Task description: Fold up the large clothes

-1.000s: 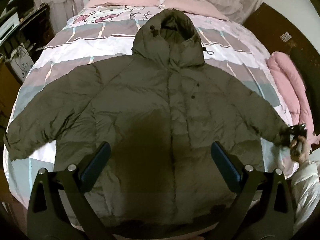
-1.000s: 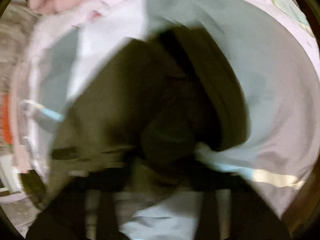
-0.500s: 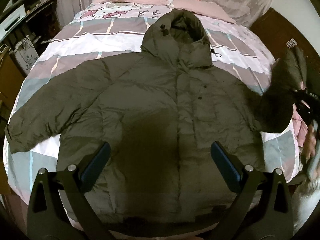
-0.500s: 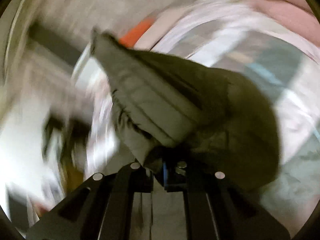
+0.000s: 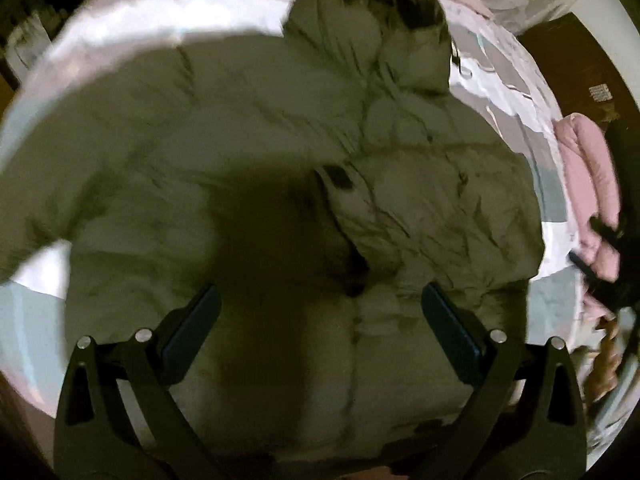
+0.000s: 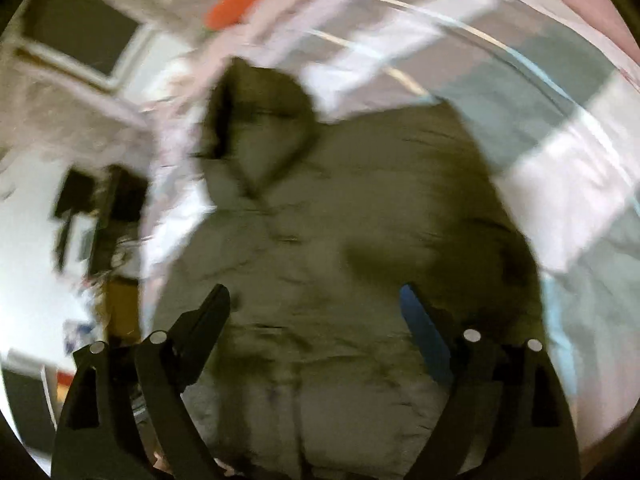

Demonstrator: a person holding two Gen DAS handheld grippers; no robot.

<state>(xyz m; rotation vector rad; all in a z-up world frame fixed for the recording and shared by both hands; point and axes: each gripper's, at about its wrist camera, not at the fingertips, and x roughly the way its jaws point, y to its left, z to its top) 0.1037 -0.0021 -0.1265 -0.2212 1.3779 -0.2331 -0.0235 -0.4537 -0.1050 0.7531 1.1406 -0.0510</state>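
Jacket (image 5: 280, 184) lies flat on the bed (image 5: 132, 28), one sleeve (image 5: 432, 208) folded across its chest. My left gripper (image 5: 320, 316) hovers over it, fingers spread, nothing between. My right gripper (image 6: 316, 312) jaws are opening above the jacket, empty.

The left gripper (image 5: 320, 312) points steeply down, its 2 jaws standing wide apart with nothing gripped. The right gripper (image 6: 316, 312) also tilts downward, its jaws opening, nothing pinched between the 2 fingers (image 6: 424, 332).
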